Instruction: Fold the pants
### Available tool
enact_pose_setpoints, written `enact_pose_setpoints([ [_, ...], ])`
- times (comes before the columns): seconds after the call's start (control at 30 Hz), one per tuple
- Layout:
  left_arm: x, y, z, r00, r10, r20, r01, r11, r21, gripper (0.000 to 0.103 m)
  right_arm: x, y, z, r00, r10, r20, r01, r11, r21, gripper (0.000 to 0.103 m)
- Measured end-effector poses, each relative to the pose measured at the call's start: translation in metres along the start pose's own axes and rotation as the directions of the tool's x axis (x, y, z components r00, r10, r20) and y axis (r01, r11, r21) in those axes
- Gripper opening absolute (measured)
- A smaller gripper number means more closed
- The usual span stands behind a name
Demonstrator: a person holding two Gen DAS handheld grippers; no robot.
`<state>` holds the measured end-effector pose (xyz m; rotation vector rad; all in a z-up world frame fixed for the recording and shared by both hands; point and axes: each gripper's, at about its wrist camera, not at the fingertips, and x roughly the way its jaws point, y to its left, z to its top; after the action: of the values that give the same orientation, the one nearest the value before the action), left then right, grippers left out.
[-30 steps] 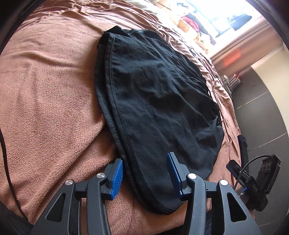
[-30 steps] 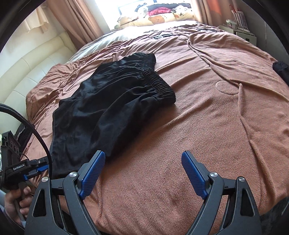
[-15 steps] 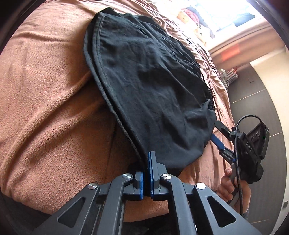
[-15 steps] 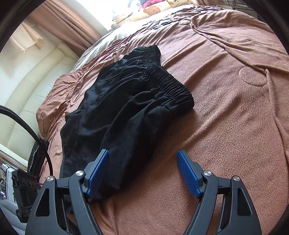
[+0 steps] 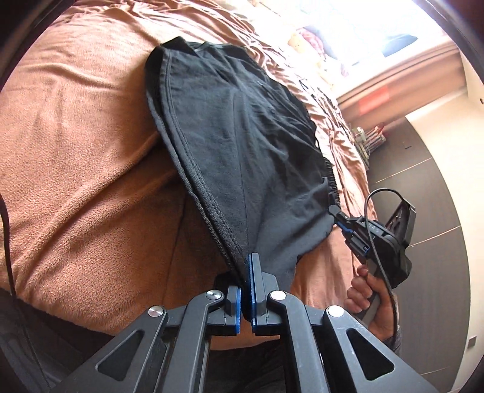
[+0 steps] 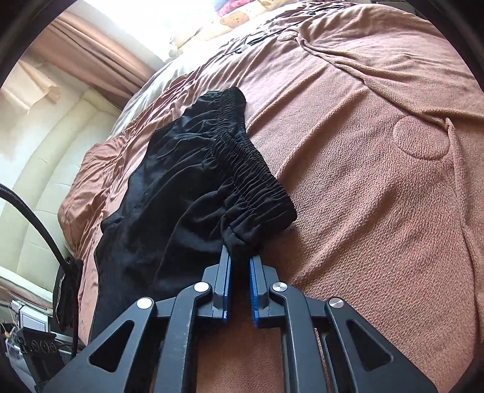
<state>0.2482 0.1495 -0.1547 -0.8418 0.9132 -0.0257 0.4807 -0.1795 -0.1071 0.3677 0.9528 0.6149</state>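
Note:
Black pants [image 5: 242, 145], folded lengthwise, lie on a brown blanket [image 5: 75, 166] that covers a bed. My left gripper [image 5: 246, 266] is shut on their hem corner at the near edge, and the cloth rises taut into its blue pads. In the right wrist view the same pants [image 6: 169, 196] show their elastic waistband [image 6: 254, 178]. There my right gripper [image 6: 240, 260] is shut on the near waistband corner. The left wrist view also catches the right gripper [image 5: 335, 211] pinching that corner, with a hand [image 5: 369, 290] on its handle.
The blanket [image 6: 378, 181] stretches wide to the right of the pants. Pillows and soft toys [image 6: 224, 18] sit at the head of the bed by a bright window. A padded cream wall [image 6: 45, 151] runs along the left. Dark floor [image 5: 423, 181] lies beyond the bed's edge.
Both grippers went from open to shut on the pants, the left first at the hem, the right after sliding left to the waistband corner. The near cloth edge now lifts off the blanket.

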Motion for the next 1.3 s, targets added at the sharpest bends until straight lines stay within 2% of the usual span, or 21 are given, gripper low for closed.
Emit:
enact_pose_setpoints([
  [0.3, -0.013, -0.014, 0.021, 0.998, -0.014, 0.054, 0.011, 0.999, 0.041, 0.004, -0.018, 0.010, -0.003, 0.999, 0.032, 0.042, -0.031, 0.999, -0.019, 0.002],
  [0.67, -0.028, -0.035, 0.067, 0.991, -0.040, 0.129, 0.030, 0.996, 0.081, 0.004, -0.025, 0.021, 0.013, 0.994, 0.072, 0.082, -0.070, 0.997, -0.034, 0.002],
  [0.97, -0.038, -0.046, 0.118, 0.982, -0.066, 0.174, 0.049, 0.994, 0.099, 0.004, -0.025, 0.039, 0.038, 0.988, 0.105, 0.115, -0.099, 0.993, -0.058, 0.002],
  [1.3, -0.030, -0.052, 0.183, 0.979, -0.062, 0.193, 0.041, 0.993, 0.113, 0.004, 0.003, 0.060, 0.073, 0.987, 0.111, 0.119, -0.104, 0.992, -0.064, 0.002],
])
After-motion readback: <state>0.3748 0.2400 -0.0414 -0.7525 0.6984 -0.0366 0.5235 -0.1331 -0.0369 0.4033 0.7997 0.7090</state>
